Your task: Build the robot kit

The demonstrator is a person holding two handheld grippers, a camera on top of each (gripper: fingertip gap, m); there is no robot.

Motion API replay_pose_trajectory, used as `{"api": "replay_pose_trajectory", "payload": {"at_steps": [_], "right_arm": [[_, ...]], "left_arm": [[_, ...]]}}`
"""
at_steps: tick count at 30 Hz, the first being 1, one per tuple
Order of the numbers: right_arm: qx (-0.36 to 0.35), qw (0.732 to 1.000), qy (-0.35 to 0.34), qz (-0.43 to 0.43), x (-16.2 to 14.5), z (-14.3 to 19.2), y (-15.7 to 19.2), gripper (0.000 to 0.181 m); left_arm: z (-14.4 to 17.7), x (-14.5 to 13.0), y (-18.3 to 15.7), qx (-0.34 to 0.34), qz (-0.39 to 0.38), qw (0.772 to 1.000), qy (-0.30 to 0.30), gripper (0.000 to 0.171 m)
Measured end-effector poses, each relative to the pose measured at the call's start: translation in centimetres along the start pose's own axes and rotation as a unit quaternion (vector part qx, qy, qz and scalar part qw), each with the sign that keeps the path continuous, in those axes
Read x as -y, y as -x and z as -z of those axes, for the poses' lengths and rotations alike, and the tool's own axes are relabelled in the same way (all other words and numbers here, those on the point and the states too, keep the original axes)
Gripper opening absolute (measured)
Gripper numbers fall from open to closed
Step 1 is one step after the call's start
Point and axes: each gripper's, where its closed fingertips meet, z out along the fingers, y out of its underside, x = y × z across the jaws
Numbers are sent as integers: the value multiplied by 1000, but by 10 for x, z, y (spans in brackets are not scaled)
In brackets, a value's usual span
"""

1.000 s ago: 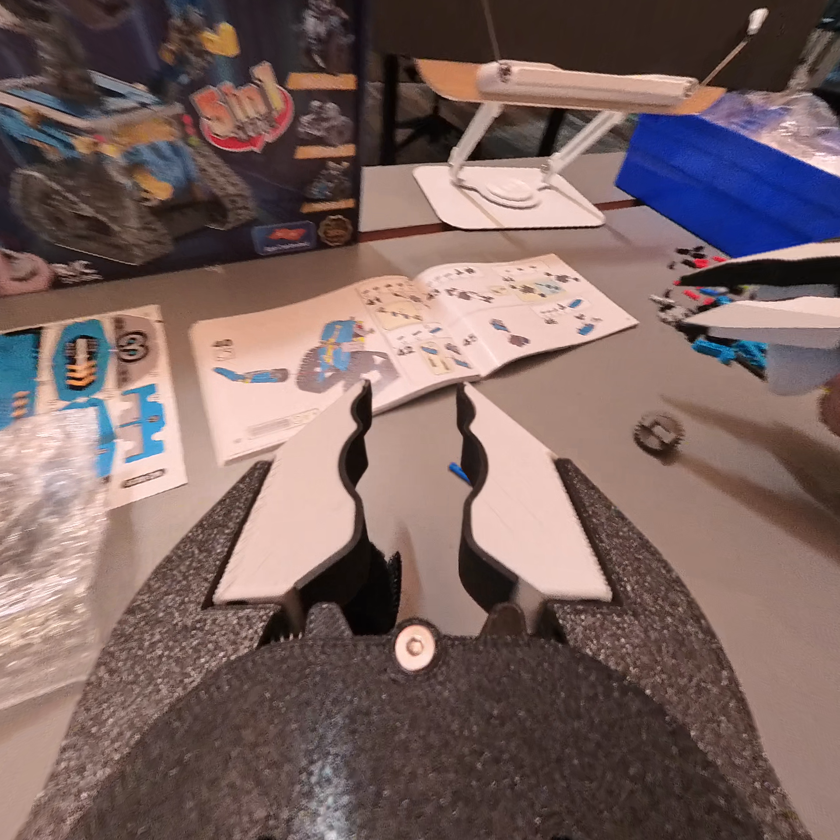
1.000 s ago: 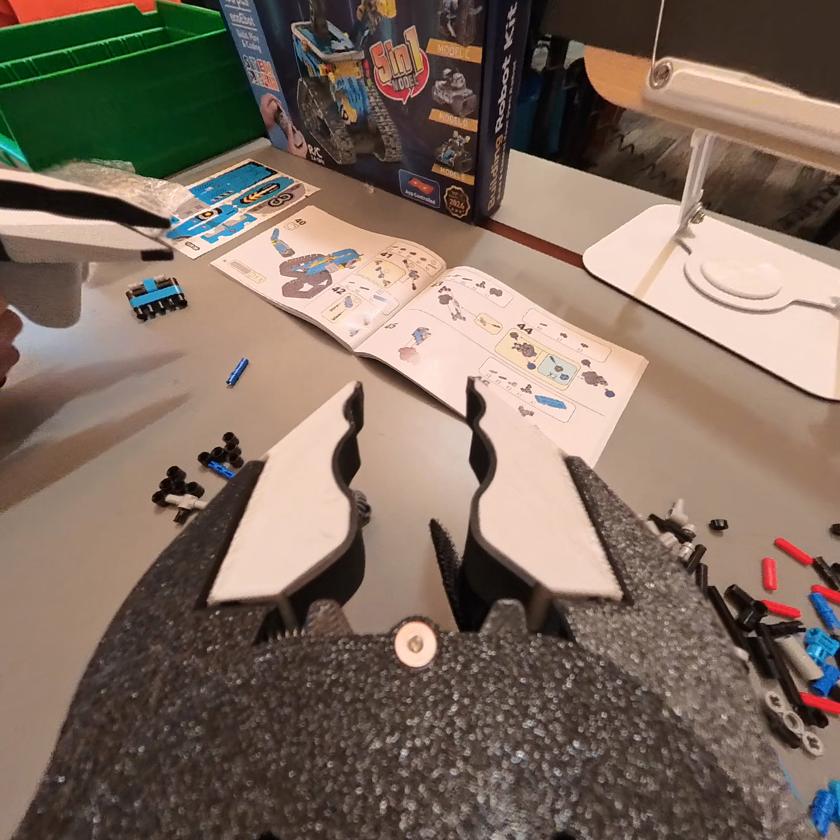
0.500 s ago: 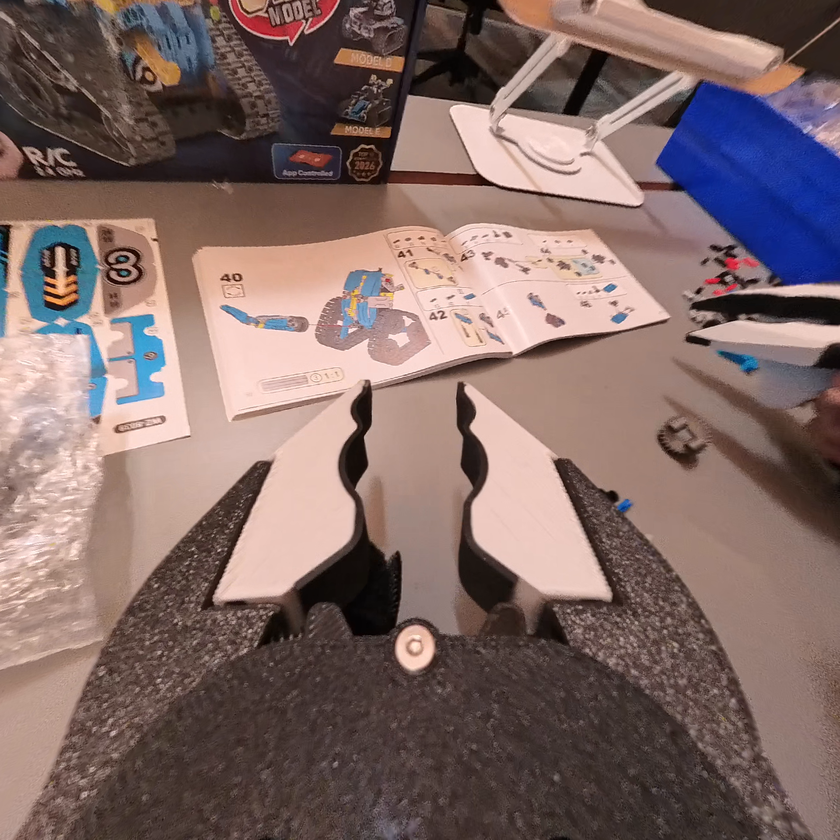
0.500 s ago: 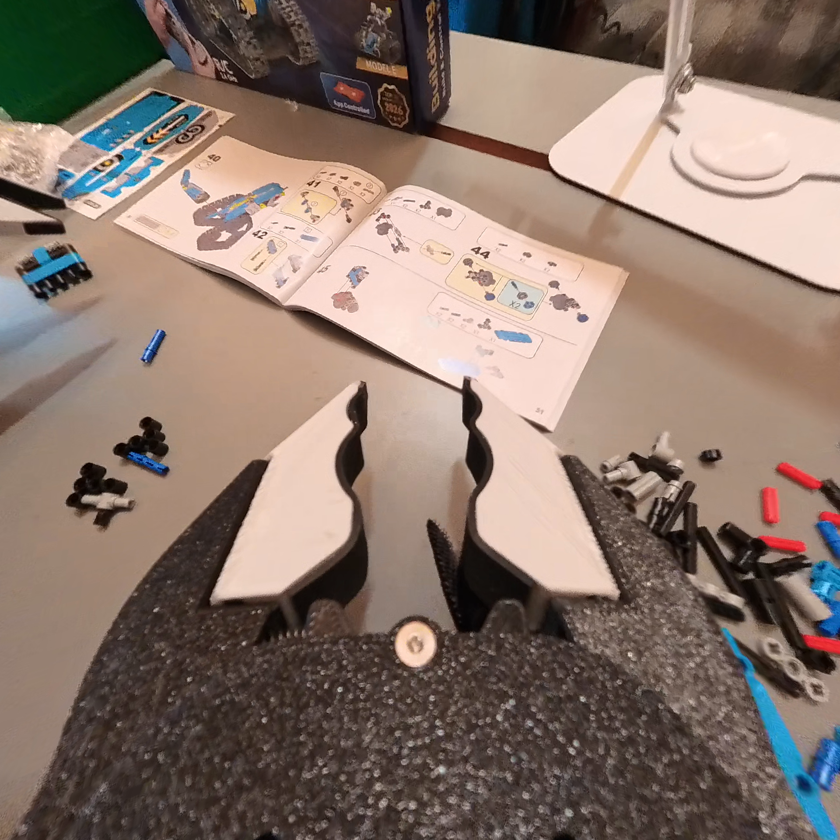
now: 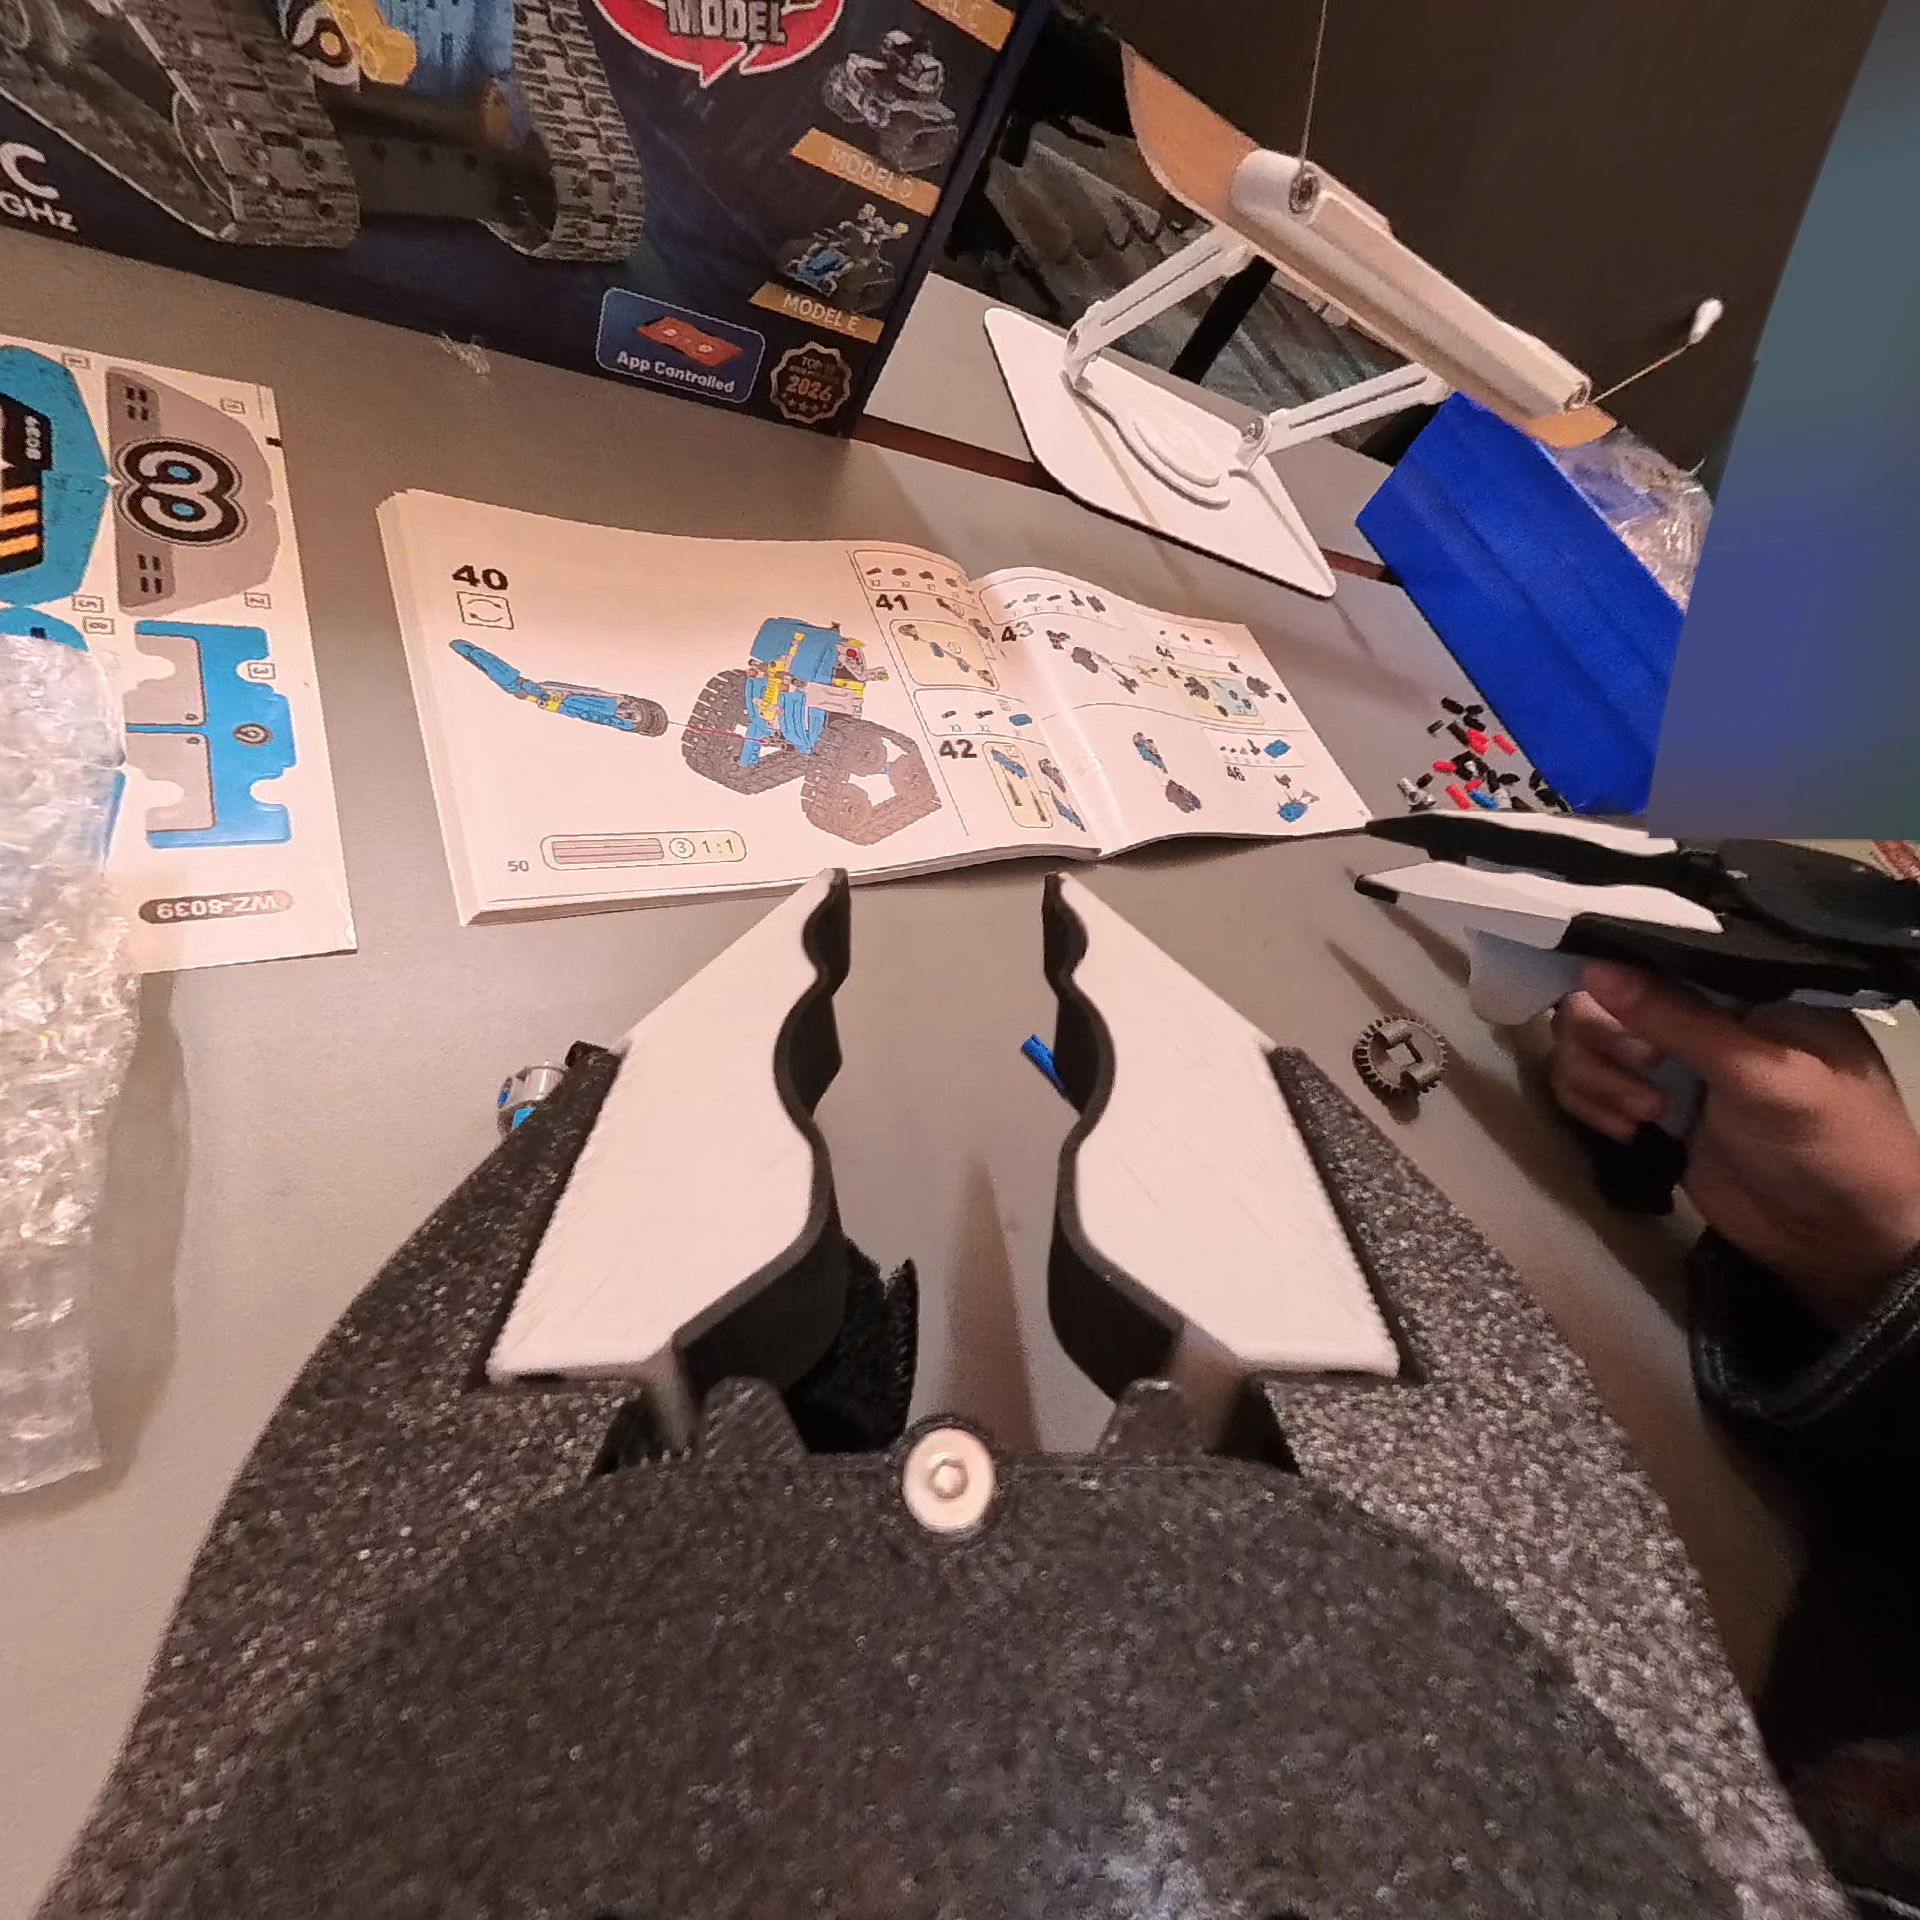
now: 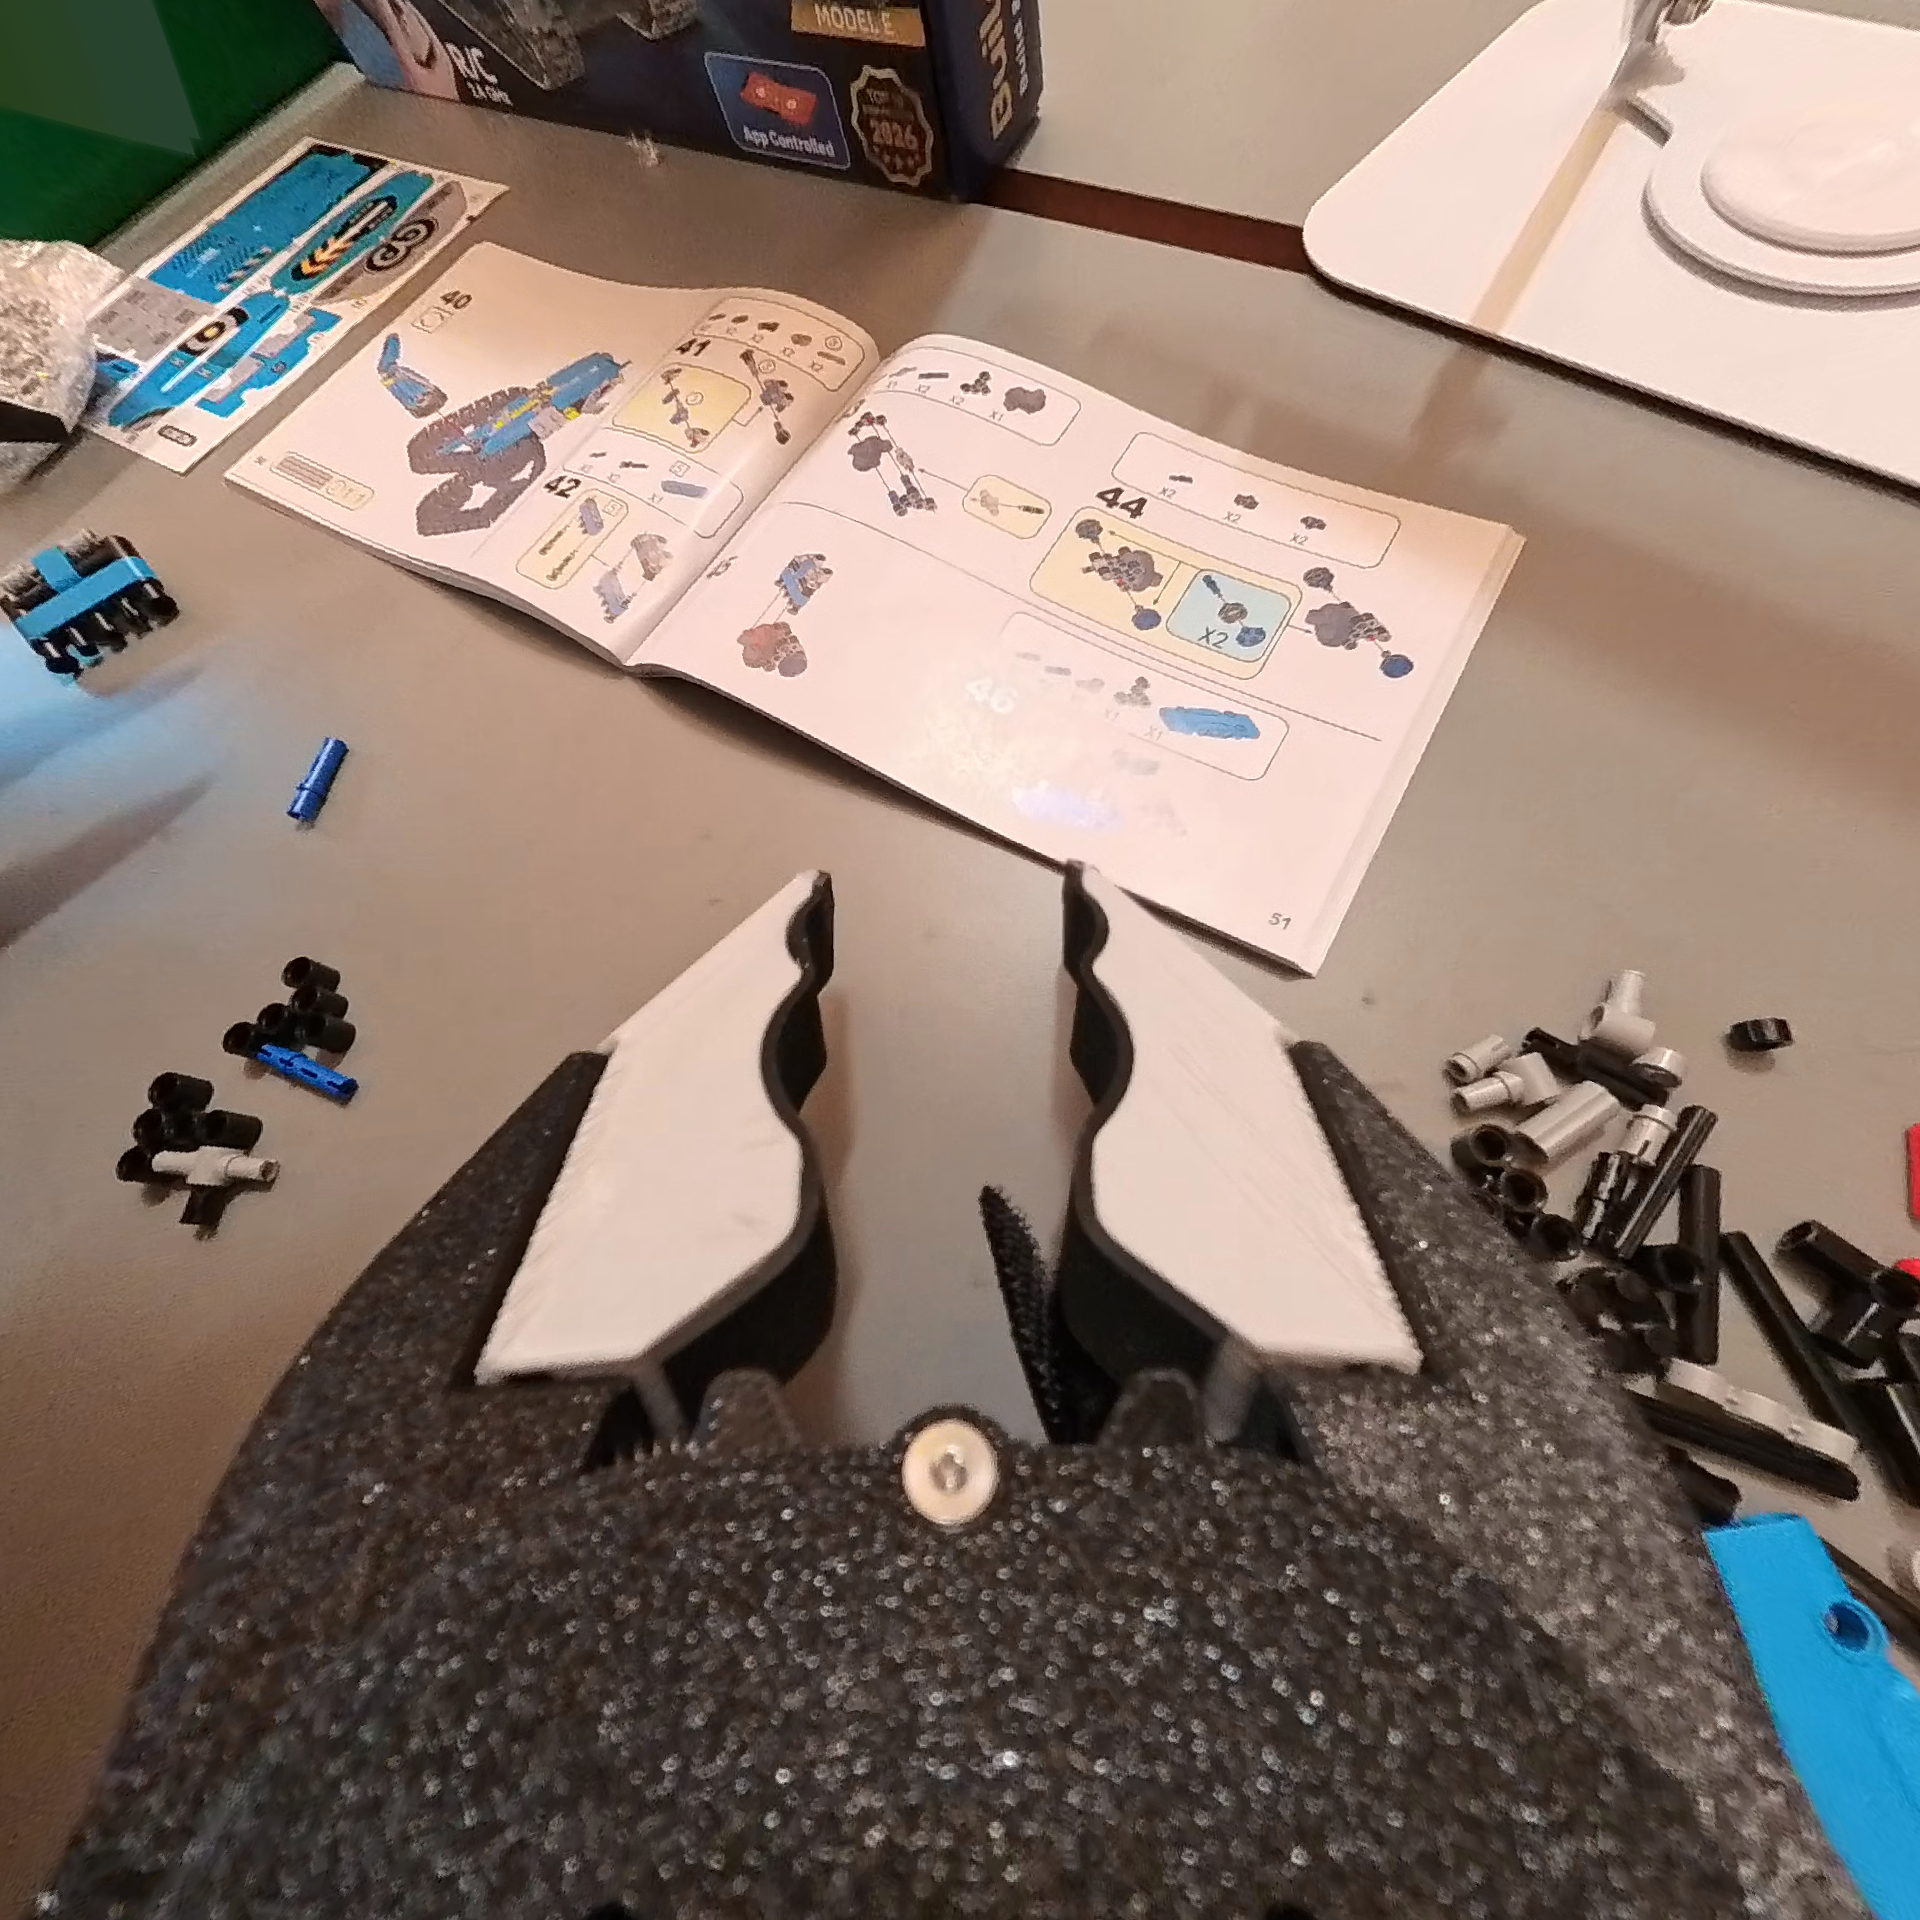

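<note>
The left gripper [image 5: 943, 883] has moved closer to the open white instruction booklet [image 5: 831, 707]; its fingers, apart with nothing between them, now almost reach the near edge. The right gripper [image 6: 948, 883] has dipped lower over the grey worktop [image 6: 540, 831] and nearer the booklet's right page. The person's hand [image 5: 1756, 1122] holding it now shows in the left view.
</note>
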Motion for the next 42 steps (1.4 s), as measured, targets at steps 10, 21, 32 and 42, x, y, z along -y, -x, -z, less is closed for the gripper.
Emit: {"api": "replay_pose_trajectory", "payload": {"at_steps": [10,21,32,42], "right_arm": [[2,1000,6,5,-3,-1,0,44],[224,968,-33,108,10,30,94,35],[295,917,102,247,-63,27,158,32],[211,932,95,278,-57,17,133,23]], "left_arm": [[-1,-3,0,-7,7,1000,7,37],[2,-3,5,22,-30,999,6,37],[3,-3,-4,25,-64,998,7,37],[3,-3,-8,35,-90,995,6,37]]}}
